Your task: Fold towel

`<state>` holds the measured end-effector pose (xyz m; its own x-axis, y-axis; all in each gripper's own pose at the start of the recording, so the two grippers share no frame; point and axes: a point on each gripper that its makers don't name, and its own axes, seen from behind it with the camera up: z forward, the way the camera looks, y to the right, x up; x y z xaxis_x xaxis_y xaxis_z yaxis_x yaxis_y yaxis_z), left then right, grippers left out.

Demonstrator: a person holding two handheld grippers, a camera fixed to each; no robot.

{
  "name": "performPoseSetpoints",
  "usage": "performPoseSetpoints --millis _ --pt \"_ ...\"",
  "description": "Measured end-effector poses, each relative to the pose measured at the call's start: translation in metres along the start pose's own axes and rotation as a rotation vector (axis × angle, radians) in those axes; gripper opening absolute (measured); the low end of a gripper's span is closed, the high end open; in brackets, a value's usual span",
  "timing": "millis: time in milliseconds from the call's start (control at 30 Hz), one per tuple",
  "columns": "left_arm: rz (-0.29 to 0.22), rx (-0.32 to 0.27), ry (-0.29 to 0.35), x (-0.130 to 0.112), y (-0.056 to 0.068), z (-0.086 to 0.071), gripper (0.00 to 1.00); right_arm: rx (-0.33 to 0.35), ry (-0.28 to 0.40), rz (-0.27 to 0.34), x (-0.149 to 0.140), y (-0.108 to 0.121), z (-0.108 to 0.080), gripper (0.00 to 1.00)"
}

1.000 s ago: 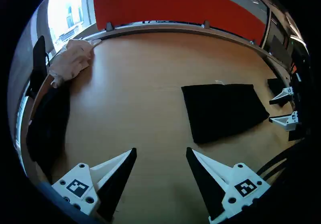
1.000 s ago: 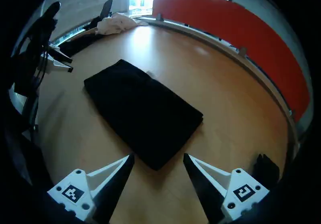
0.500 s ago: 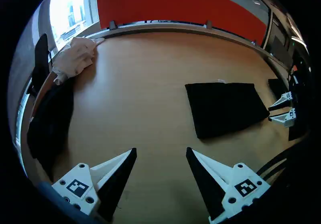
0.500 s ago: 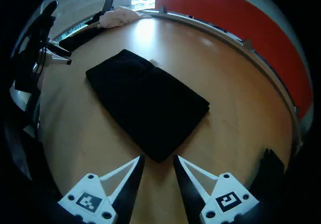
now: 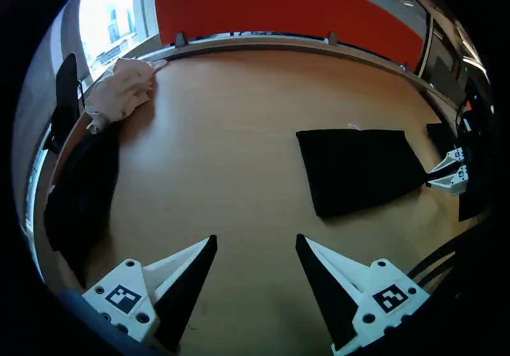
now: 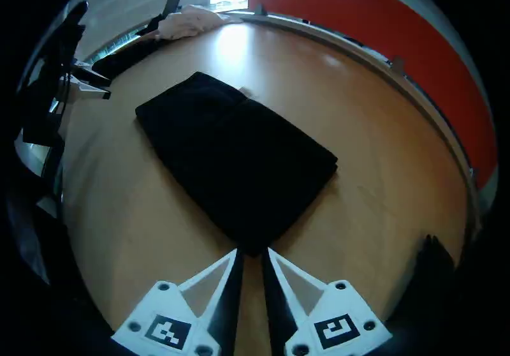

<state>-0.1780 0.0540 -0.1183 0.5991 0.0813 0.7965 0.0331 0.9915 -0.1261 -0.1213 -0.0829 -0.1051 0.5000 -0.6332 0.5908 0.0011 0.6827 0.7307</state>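
- The towel [image 6: 236, 164] is black and lies flat on the wooden table [image 5: 242, 133] as a tidy rectangle. In the left gripper view it sits to the right of centre, well apart from that gripper.
- Judging by its compact shape and thick-looking edges, it seems to be folded at least once already. How many layers there are I cannot tell against the dark cloth.
- What is left looks like a further fold. No corner is lifted, and the whole rectangle rests on the table.
- The right gripper [image 6: 250, 257] has its fingers drawn nearly together, with a thin gap between them, right at the towel's near corner. The corner reaches into that gap, but I cannot tell whether both fingers press on it.
- The left gripper [image 5: 255, 238] is spread wide over bare table and holds nothing.
- Farther off are a pale crumpled cloth [image 5: 118, 91] at the table's far left corner, a dark cloth [image 5: 83, 190] along the left edge and a red panel [image 5: 287, 5] behind the table.
- There are no brands or readable words. Each gripper finger carries a square black-and-white coded marker. A small white tag [image 6: 245, 90] at the towel's far edge is too small to read.
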Motion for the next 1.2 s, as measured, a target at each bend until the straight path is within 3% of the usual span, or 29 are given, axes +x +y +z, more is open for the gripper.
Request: performPoseSetpoints --millis 100,400,900,1200 --pt "-0.001 0.001 0.000 -0.001 -0.001 0.000 0.91 -0.001 0.005 0.003 0.001 0.000 0.000 0.06" --pt "-0.003 0.005 0.001 -0.001 -0.004 -0.001 0.91 -0.010 0.026 -0.001 0.013 0.001 -0.007 0.05" --pt "0.001 0.009 0.011 0.005 -0.007 -0.004 0.91 -0.055 0.162 -0.061 0.090 0.001 -0.045 0.05" --pt "0.003 0.007 0.017 0.008 -0.006 -0.006 0.91 -0.092 0.209 -0.099 0.114 0.011 -0.067 0.05"
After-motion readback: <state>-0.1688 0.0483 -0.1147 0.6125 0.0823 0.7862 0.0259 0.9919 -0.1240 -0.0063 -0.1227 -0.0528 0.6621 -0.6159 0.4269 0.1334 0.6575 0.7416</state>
